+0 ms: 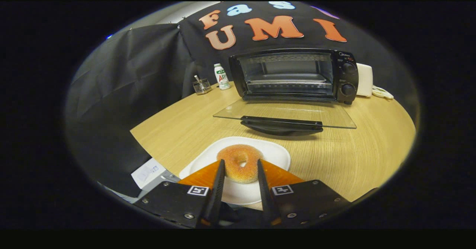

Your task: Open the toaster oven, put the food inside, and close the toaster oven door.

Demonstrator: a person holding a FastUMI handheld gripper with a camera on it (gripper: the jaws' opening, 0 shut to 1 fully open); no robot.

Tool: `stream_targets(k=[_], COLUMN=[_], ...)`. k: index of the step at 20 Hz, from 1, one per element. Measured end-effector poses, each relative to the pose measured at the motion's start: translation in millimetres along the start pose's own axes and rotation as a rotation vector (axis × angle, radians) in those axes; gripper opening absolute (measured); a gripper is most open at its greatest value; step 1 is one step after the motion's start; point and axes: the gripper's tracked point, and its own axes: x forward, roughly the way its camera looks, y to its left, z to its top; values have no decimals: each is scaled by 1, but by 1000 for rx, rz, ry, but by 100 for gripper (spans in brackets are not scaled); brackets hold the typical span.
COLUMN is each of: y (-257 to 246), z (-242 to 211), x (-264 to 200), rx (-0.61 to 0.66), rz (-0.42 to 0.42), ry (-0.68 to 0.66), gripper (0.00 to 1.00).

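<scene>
A sugared donut (241, 174) lies on a white plate (277, 155) near the front of the round wooden table (357, 156). My gripper (240, 160) is down at the plate with the donut between its two orange fingers (208, 174), which press on its left and right sides. Beyond the plate stands the black toaster oven (293, 74), its glass door (327, 117) folded down flat and the black door handle (281, 124) pointing toward me. The oven's cavity with its rack is open to view.
A small white bottle (222, 77) and a wire metal holder (202, 86) stand left of the oven. A white appliance (365, 80) sits behind the oven's right side. A white box (147, 172) lies below the table's left edge.
</scene>
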Motion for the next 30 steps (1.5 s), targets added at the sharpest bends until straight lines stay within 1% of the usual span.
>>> stream_targets(k=[3, 8, 12, 14, 18, 23, 27, 30], y=[3, 4, -8, -12, -30, -65, -105, -120], z=[20, 62, 103, 119, 166, 209, 219, 226], x=[-3, -5, 8, 18, 35, 73, 99, 118], rx=[90, 270, 430, 471, 532, 641, 697, 756], rz=[32, 84, 100, 107, 91, 53, -33, -34], ry=[-58, -161, -252, -286, -369, -401, -397, -394], gripper=[41, 39, 34, 34, 33, 33, 33, 33])
